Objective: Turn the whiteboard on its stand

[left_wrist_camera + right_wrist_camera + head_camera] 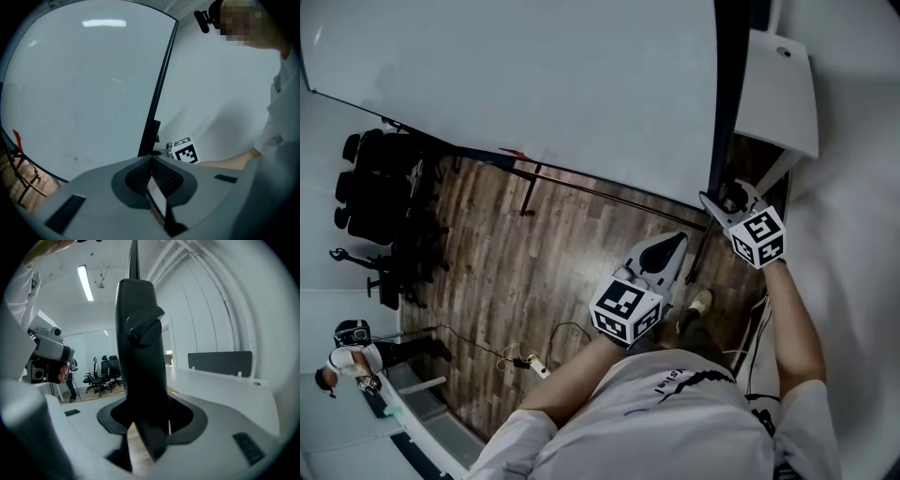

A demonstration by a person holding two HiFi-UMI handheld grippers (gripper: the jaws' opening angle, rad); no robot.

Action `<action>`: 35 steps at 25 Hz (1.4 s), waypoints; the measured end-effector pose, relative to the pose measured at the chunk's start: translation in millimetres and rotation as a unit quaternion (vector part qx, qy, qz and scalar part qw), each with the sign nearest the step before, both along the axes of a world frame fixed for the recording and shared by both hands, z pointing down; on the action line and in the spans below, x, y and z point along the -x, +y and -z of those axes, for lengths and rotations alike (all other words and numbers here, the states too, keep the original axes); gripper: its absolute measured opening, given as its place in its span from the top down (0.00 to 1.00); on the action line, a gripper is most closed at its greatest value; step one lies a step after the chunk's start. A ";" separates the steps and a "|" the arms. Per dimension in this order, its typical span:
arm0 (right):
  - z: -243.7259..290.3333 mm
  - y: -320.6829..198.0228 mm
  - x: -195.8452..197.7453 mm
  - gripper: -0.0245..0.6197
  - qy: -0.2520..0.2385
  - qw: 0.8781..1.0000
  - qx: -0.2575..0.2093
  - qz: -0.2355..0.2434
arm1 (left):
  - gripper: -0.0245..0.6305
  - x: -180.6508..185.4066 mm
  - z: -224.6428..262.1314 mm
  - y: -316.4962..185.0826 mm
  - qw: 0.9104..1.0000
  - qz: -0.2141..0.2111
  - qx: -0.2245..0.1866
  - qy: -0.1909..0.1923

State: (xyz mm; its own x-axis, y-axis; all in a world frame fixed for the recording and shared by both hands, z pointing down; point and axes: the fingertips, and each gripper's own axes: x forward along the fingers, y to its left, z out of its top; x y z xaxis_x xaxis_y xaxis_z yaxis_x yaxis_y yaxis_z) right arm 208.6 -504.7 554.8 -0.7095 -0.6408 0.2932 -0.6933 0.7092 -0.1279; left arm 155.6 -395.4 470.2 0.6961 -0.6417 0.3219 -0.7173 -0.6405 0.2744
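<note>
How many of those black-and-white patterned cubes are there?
2: one cube on the left claw mid-picture, another on the right claw at the whiteboard's edge.

Floor (572, 253): dark wood planks, reflecting the room lights.
Black office chairs (380, 187): a cluster on the floor at the left of the head view.
Second person (352, 361): white top, lower left corner, near the chairs.
Power strip (536, 364): white, lying on the floor, with a thin cable (567, 330) looping away from it.
White table (780, 94): upper right. In the right gripper view a dark divider panel (220, 363) stands upright on it.
Ceiling light (85, 282): long strip, lit.
White pipes (206, 277): run up the wall.
</note>
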 end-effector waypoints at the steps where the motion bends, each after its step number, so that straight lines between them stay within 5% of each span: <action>1: 0.1 6.4 2.4 0.67 -0.001 1.000 -0.002 -0.003 | 0.95 3.4 -1.5 5.6 1.000 0.000 0.000 0.000; 20: -19.1 171.0 106.0 0.67 0.012 0.998 -0.001 -0.068 | 0.95 160.9 -17.5 159.4 0.999 -0.045 -0.021 0.016; 35: -32.8 251.2 137.8 0.67 0.013 0.995 0.001 -0.094 | 0.95 168.8 -25.6 243.1 0.998 -0.052 -0.022 0.018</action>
State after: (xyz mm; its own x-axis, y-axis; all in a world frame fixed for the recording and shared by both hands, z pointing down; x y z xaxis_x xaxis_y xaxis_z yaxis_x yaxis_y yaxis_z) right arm 70.8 -253.5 587.5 -0.5688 -0.7614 0.3110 -0.8173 0.5657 -0.1096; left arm -13.1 -152.2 495.8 0.7705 -0.5780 0.2690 -0.6363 -0.7229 0.2693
